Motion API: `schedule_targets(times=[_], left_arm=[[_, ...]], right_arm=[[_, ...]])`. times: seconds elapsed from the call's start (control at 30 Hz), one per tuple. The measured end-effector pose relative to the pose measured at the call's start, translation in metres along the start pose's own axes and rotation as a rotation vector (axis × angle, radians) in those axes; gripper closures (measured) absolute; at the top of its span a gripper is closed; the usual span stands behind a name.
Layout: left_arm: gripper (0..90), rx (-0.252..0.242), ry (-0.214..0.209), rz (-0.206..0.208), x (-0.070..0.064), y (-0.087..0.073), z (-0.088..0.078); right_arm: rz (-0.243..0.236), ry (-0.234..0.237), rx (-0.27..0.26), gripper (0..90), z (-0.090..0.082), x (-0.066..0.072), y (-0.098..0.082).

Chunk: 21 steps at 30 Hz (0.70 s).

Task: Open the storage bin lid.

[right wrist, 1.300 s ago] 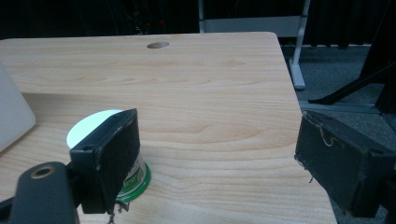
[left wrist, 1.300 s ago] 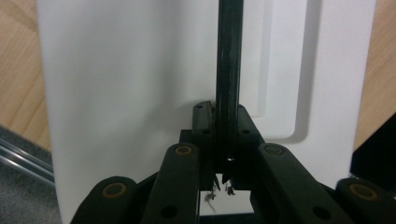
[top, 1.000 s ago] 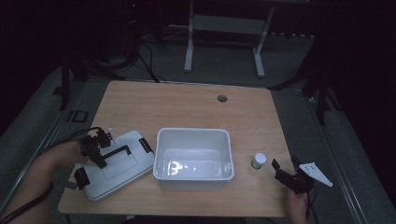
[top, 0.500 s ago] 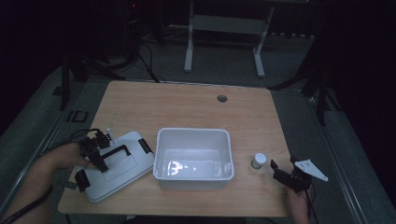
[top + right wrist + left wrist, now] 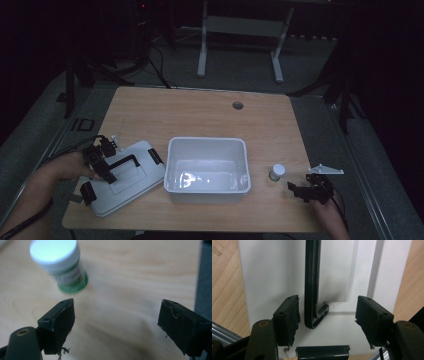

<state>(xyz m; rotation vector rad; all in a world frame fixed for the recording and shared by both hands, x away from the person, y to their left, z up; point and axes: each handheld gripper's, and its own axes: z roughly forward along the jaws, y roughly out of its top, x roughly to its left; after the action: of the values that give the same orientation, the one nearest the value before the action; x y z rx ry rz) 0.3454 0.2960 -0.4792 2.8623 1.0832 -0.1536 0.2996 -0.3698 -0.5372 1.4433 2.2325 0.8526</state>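
A white lid [image 5: 131, 177] with a black handle [image 5: 122, 161] lies flat at the table's left. My left gripper [image 5: 102, 159] hovers over it. In the left gripper view the handle [image 5: 312, 282] stands between the jaws of that gripper [image 5: 328, 315], close to the left pad and touching neither. These jaws have just been opening. A small bottle [image 5: 276, 172] with a white cap stands right of the white bin [image 5: 173, 165]. My right gripper [image 5: 302, 190] sits open just right of it. In the right gripper view the bottle [image 5: 61, 267] is ahead and left of the wide-open gripper [image 5: 116, 322].
Black latches [image 5: 155, 156] sit at the lid's ends, one [image 5: 322, 351] just below the jaws. A round grommet hole [image 5: 238, 105] marks the far tabletop. The table's front edge [image 5: 200, 230] is close behind both hands. A white desk frame [image 5: 240, 25] stands beyond the table.
Both hands stay almost where they were. The left gripper's jaws over the lid handle look a little wider than before.
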Motion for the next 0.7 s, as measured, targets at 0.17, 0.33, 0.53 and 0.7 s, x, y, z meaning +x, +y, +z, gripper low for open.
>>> schedule_targets(times=[0.17,0.33,0.53,0.7], left_arm=[[35.6,0.001,0.001,-0.004,0.001,-0.003,0.0],[35.6,0.015,0.003,-0.006,0.001,-0.005,0.0],[35.6,0.015,0.013,-0.011,0.0,-0.008,-0.006],[35.6,0.035,0.021,-0.001,-0.002,-0.009,-0.007]], right_arm=[[-0.06,0.035,0.158,13.6,-0.002,0.0,0.008],[-0.106,0.056,0.273,13.6,-0.003,0.001,0.013],[-0.174,0.07,0.426,12.9,-0.002,0.003,0.021],[-0.201,0.087,0.515,11.8,-0.002,0.003,0.031]])
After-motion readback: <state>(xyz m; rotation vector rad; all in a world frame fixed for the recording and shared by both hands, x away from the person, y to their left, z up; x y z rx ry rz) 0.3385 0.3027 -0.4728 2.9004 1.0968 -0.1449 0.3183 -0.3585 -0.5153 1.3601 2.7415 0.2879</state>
